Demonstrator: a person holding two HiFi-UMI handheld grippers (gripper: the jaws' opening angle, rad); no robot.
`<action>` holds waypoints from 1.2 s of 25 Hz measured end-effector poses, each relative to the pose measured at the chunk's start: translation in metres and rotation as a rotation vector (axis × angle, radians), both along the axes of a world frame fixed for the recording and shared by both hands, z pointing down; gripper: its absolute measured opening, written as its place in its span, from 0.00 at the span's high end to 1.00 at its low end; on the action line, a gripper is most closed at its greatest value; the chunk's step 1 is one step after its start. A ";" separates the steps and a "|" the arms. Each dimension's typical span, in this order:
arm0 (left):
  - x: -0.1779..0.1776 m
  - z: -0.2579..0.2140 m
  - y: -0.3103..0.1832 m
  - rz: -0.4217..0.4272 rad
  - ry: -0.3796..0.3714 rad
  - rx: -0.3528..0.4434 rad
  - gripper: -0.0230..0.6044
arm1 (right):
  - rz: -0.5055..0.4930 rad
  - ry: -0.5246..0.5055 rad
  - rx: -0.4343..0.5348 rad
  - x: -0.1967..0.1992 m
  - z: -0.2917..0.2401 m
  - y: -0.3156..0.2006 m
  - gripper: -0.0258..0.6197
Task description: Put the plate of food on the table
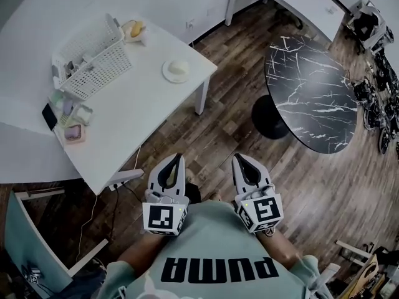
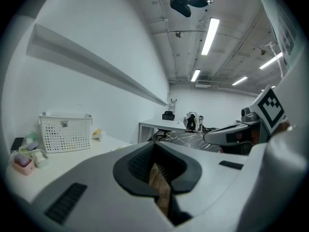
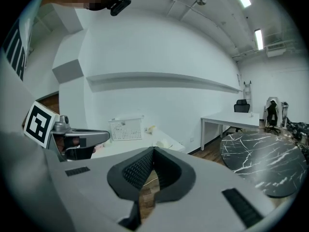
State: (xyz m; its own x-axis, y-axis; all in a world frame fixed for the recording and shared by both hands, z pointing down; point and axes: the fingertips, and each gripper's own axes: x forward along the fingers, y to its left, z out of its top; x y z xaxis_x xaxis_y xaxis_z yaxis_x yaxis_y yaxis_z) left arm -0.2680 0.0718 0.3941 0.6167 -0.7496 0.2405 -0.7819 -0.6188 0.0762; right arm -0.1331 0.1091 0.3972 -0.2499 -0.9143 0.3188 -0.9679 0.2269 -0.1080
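A white plate (image 1: pixel 176 71) with a pale round piece of food lies near the right edge of the white table (image 1: pixel 134 114). The right gripper view shows the same plate (image 3: pixel 163 143) far off, beyond the jaws. A small bowl (image 1: pixel 134 30) of yellow food stands at the table's far corner. My left gripper (image 1: pixel 179 157) and right gripper (image 1: pixel 237 157) are held side by side close to my torso, over the wood floor and short of the table. Both are shut with nothing between the jaws.
A white mesh basket (image 1: pixel 93 60) and several small containers (image 1: pixel 70 117) occupy the table's left part. A round black marble table (image 1: pixel 313 93) stands to the right, with dark gear (image 1: pixel 381 98) beyond it. A teal chair (image 1: pixel 28 238) is at lower left. A cable (image 1: pixel 93 213) trails on the floor.
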 end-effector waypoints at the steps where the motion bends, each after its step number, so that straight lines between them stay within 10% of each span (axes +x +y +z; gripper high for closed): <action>1: -0.002 -0.001 -0.007 0.005 0.007 0.002 0.95 | 0.003 0.007 0.000 -0.003 -0.001 -0.006 0.95; 30: -0.032 0.003 -0.102 -0.049 0.036 -0.001 0.95 | -0.054 0.026 0.004 -0.037 -0.001 -0.111 0.95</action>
